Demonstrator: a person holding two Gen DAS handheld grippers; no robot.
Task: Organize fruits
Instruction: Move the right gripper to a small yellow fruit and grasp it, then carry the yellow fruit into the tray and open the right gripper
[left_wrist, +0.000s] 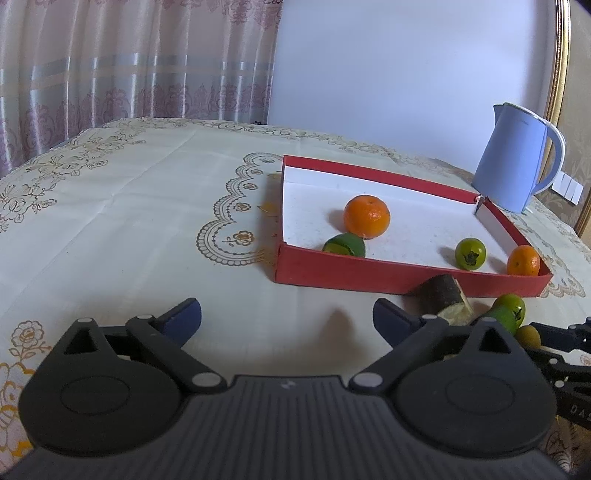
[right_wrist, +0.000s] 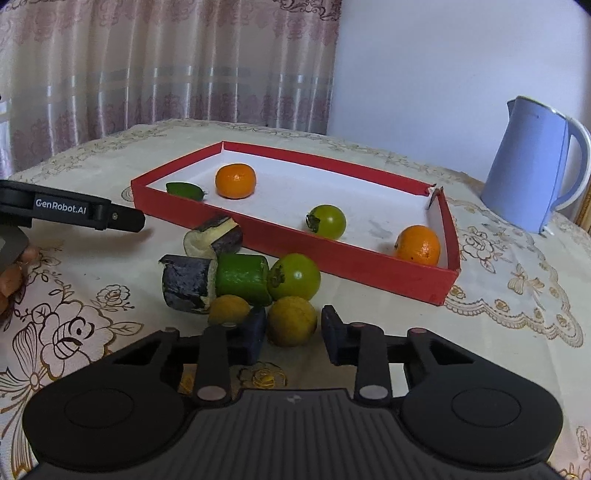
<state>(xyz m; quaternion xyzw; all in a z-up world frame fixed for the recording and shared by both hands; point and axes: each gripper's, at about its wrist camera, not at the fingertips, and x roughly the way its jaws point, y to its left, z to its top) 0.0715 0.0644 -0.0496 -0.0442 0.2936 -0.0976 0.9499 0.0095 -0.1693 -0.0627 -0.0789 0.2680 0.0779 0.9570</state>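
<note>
Our right gripper (right_wrist: 293, 334) pinches the yellow fruit (right_wrist: 291, 320) beside the red tray (right_wrist: 354, 267); our left gripper (left_wrist: 287, 317) stands spread, empty.

I am working in a home: patterned curtains (left_wrist: 129, 62) are hanging behind the embroidered tablecloth (left_wrist: 129, 206), a blue kettle (left_wrist: 517, 158) standing on it.

Bare tablecloth (left_wrist: 122, 236) lies ahead-left of the left gripper (left_wrist: 287, 319); ahead-right, the red tray (left_wrist: 369, 275) blocks the way.
</note>
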